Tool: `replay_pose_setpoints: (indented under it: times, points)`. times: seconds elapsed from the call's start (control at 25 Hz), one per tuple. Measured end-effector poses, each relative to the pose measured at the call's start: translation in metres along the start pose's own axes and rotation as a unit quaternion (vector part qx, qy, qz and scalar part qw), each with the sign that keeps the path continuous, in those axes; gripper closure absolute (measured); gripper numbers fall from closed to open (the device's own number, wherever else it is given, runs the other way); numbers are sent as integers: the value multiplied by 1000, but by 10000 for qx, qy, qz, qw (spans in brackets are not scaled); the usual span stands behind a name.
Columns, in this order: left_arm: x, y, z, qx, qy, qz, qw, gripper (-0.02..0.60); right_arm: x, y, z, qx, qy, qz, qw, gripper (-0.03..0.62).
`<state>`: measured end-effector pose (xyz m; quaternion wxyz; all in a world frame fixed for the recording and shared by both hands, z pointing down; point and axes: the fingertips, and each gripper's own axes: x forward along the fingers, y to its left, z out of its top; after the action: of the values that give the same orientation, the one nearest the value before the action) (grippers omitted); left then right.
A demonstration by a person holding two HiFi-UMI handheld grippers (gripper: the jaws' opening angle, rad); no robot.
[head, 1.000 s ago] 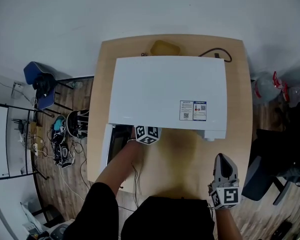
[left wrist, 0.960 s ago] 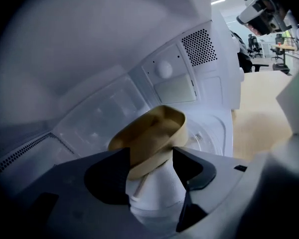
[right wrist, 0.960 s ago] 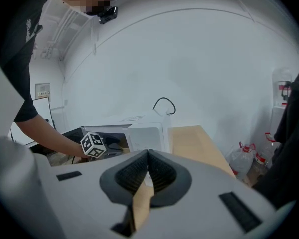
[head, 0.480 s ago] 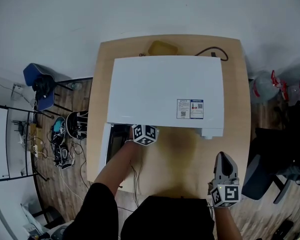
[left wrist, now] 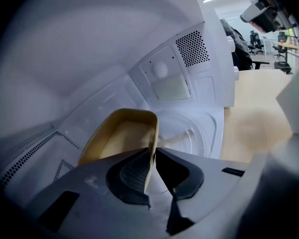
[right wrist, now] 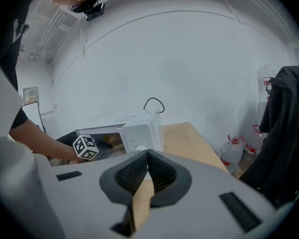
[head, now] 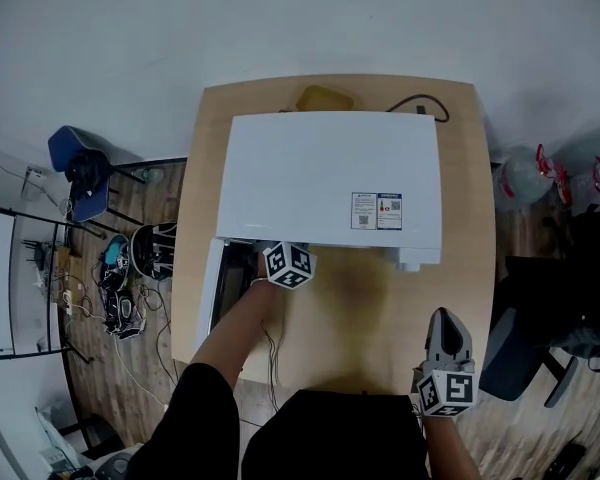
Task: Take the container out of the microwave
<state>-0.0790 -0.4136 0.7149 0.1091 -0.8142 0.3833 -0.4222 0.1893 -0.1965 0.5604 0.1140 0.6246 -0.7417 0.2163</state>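
While the left gripper [left wrist: 153, 151] reaches into the open microwave [head: 330, 178], its jaws are closing on the near wall of the container [left wrist: 122, 133]. That wall stands between the pads, and both appear to press on it.

Container: tan and shallow, resting on the glass turntable [left wrist: 189, 133] inside the cavity. The cavity walls close round the gripper above and to the left. A perforated vent [left wrist: 192, 48] sits on the far wall.

In the head view the microwave's top hides the container altogether. Only the marker cube [head: 290, 265] and the person's forearm [head: 230, 338] show at the opening. Door [head: 212, 288]: hanging open at the left, just beside the forearm.

Right gripper [head: 446, 316]: held over the near right part of the table [head: 360, 318], well apart from the microwave, jaws together with nothing between them.

Behind the microwave lie a yellowish object [head: 325, 98] and a black cable [head: 415, 103]. On the floor, a blue chair [head: 80, 163] stands to the left and water bottles [head: 525, 178] to the right.
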Motion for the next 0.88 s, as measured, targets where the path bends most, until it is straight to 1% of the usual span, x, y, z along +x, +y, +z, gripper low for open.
replay_pose_setpoints:
  times: [0.16,0.4,0.56,0.72,0.88]
  points:
    - [-10,-1,3,83,-21,62,9999,554,-10,6,-2,-76,-28,66,9999,534]
    - [-32,-13,4,126,13,48,9999,555,-22,27,-9,-196,-96,157,9996,534]
    - [-49,-27,-2,-4,83,43,10000,555,-31,57,-16,-125,-152,345,9992,534]
    - [-68,-44,-10,-168,89,-3,9998,555,-45,78,-19,-192,-212,535,9982,534]
    - [-89,-62,-13,-251,26,-63,9997,555,-62,89,-24,-151,-271,546,9980,534]
